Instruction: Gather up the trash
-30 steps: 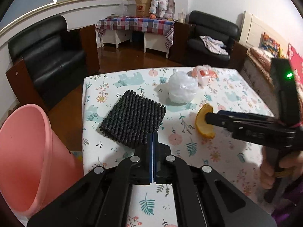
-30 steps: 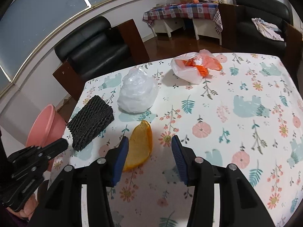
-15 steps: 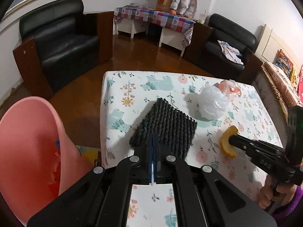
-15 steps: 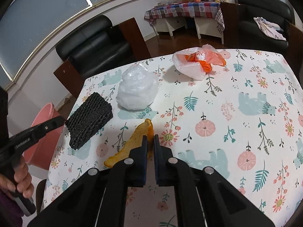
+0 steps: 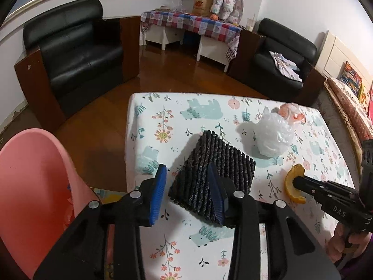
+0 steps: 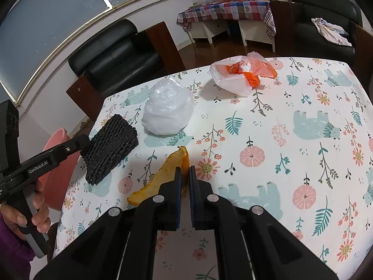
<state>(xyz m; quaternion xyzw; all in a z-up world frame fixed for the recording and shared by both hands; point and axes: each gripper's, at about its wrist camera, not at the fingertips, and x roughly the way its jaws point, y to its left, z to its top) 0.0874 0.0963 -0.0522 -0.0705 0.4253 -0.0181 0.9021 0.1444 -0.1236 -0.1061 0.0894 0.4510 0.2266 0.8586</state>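
Right tool [image 6: 184, 177] clamped on orange peel [image 6: 163, 175]; left tool [image 5: 187, 189] just spread wide around black mesh [image 5: 212, 175]. Bags left on counter [image 6: 303, 107].

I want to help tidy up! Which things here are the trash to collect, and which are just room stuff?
Trash job: orange peel, black foam net, white bag, orange bag, pink bin.
Room stuff: armchairs, checked side table.

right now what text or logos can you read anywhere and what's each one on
"GenRobot.AI": side of the left gripper, seen from the right wrist.
"DAS": side of the right gripper, seen from the left wrist.
Red logo on the cardboard box on the far table: too blurred to read.
No other text legible.
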